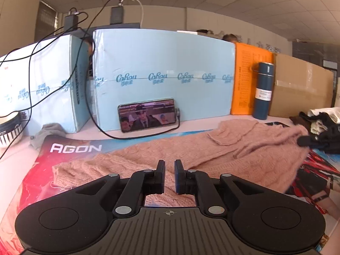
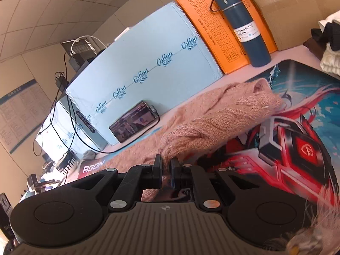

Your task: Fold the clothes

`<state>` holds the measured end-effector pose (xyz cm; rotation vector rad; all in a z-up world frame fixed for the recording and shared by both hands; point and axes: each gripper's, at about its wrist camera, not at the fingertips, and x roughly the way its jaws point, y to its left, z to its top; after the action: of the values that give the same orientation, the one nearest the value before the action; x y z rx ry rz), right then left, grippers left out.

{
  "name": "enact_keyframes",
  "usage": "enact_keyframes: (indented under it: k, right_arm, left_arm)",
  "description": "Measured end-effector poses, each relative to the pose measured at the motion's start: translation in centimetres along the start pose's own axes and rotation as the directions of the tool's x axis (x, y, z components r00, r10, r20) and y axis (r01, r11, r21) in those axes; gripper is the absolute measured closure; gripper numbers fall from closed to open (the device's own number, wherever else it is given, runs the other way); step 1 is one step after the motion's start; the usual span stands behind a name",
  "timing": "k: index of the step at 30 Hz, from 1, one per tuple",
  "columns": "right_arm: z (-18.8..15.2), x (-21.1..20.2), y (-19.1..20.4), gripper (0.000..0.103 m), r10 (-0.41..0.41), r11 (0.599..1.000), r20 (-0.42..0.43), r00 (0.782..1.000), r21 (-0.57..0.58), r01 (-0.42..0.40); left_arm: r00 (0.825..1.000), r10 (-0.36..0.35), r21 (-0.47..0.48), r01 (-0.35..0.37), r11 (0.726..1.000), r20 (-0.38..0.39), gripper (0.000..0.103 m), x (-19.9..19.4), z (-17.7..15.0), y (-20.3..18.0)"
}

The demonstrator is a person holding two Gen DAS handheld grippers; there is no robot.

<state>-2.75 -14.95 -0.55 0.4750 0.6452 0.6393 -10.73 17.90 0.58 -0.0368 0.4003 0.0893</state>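
Note:
A pink knitted sweater (image 1: pixel 223 148) lies spread across a printed desk mat (image 1: pixel 70 148). My left gripper (image 1: pixel 169 177) hovers just above the sweater's near left part, its jaws a narrow gap apart and nothing between them. My right gripper (image 2: pixel 166 175) is tilted and shut on a fold of the pink sweater (image 2: pixel 212 121), lifting that edge above the mat (image 2: pixel 297 148). The right gripper's dark tip (image 1: pixel 306 140) shows at the sweater's right edge in the left wrist view.
Light blue boxes (image 1: pixel 165 74) stand along the back with a phone (image 1: pixel 146 114) leaning on them and cables hanging. An orange box (image 1: pixel 244 78), a dark blue vacuum bottle (image 1: pixel 262 91) and a cardboard box (image 1: pixel 303 85) stand back right. A clothes pile (image 1: pixel 320 125) lies right.

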Motion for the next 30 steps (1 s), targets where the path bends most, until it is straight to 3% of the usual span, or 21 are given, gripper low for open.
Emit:
enact_keyframes:
  k: [1,2,3,4,6,7,8,12,17,20,22,23,26,28,30]
  right_arm:
    - [-0.6,0.2,-0.2,0.096,-0.009,1.0,-0.032,0.999,0.005,0.009]
    - [-0.9,0.4,-0.4,0.096,-0.016,1.0,-0.059,0.998,0.001,0.017]
    - [-1.2,0.6,-0.5,0.095,-0.021,1.0,-0.083,0.996,-0.006,0.021]
    - [-1.3,0.6,-0.4,0.09,-0.021,1.0,-0.103,0.994,-0.01,0.02]
    - [-1.1,0.2,0.0,0.075,0.012,1.0,-0.125,0.992,-0.027,-0.016]
    - [-0.8,-0.2,0.4,0.054,0.04,0.998,-0.125,0.991,-0.044,-0.046]
    - [-0.5,-0.7,0.8,0.048,0.074,0.995,-0.117,0.99,-0.064,-0.082]
    - [1.5,-1.6,2.4,0.035,0.197,0.97,-0.071,0.978,-0.127,-0.205]
    - [5.0,1.6,3.2,0.033,0.121,0.989,-0.012,0.993,-0.081,-0.121]
    - [6.0,4.4,2.5,0.031,0.116,0.992,0.03,0.993,-0.044,-0.115]
    - [5.7,6.4,1.3,0.031,0.079,0.997,0.038,0.996,-0.014,-0.078]
    - [5.4,7.1,0.6,0.031,0.072,0.997,0.024,0.997,0.008,-0.072]
    - [4.6,8.7,-2.1,0.031,0.098,0.988,-0.054,0.994,0.121,-0.091]
    - [4.3,8.9,-3.0,0.031,0.106,0.983,-0.057,0.993,0.158,-0.096]
    - [4.2,8.7,-2.7,0.031,0.106,0.986,-0.046,0.993,0.138,-0.098]
  left_arm:
    - [0.999,0.03,-0.016,-0.03,0.999,-0.015,0.056,0.6,0.3,0.0]
    - [0.999,0.046,-0.027,-0.046,0.999,-0.014,0.041,1.0,0.4,0.0]
    - [0.998,0.064,-0.043,-0.064,0.997,0.003,0.014,1.5,0.6,0.1]
    - [0.996,0.086,-0.057,-0.085,0.995,0.008,0.01,1.9,0.7,0.3]
    - [0.993,0.107,-0.068,-0.11,0.992,-0.038,0.01,3.1,1.2,0.6]
    - [0.991,0.116,-0.079,-0.121,0.989,-0.068,0.01,3.8,1.3,0.8]
    - [0.987,0.124,-0.09,-0.133,0.987,-0.099,0.01,4.5,1.4,1.2]
    - [0.964,0.112,-0.156,-0.152,0.976,-0.24,0.01,7.0,0.8,2.2]
    - [0.959,0.114,-0.129,-0.152,0.98,-0.259,0.01,7.7,0.3,1.5]
    - [0.956,0.134,-0.093,-0.162,0.982,-0.26,0.016,7.9,0.3,1.3]
    - [0.956,0.148,-0.069,-0.17,0.983,-0.255,0.032,7.8,0.3,1.4]
    - [0.955,0.15,-0.062,-0.171,0.983,-0.255,0.034,7.7,0.3,1.5]
    - [0.957,0.158,-0.064,-0.178,0.982,-0.244,0.058,7.1,0.3,2.4]
    - [0.962,0.157,-0.077,-0.178,0.981,-0.224,0.081,6.4,0.2,3.0]
    - [0.971,0.151,-0.109,-0.172,0.979,-0.185,0.088,5.3,0.1,3.6]
